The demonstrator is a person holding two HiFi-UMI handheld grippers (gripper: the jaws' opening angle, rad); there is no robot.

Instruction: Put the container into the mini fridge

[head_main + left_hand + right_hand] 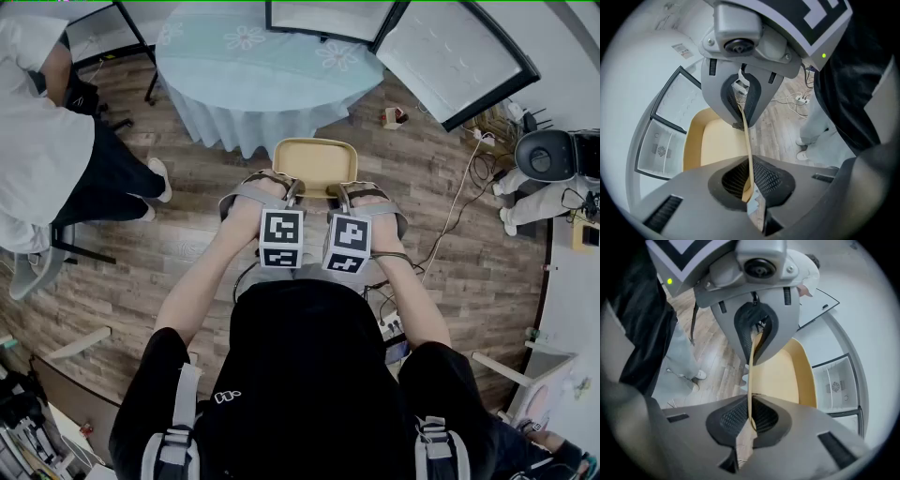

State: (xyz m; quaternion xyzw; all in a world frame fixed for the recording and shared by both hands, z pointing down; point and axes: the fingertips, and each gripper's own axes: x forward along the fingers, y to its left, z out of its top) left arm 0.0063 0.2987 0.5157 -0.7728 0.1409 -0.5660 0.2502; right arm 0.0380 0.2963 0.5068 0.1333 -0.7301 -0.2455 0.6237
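Observation:
I hold a shallow tan container (315,164) out in front of me over the wood floor, one gripper on each near corner. The left gripper (291,194) is shut on the container's thin wall (746,140), and its tan inside (712,140) shows beyond the jaws. The right gripper (340,195) is likewise shut on the opposite wall (751,380), with the container's inside (785,376) behind it. The mini fridge (330,21) stands open straight ahead with its door (457,58) swung to the right. Its white inside shows in the left gripper view (665,136) and the right gripper view (840,385).
A round table with a pale blue cloth (246,67) stands just left of the fridge. A person in white (37,141) is at the left and another person (548,173) at the right. Cables and a power strip (392,325) lie on the floor.

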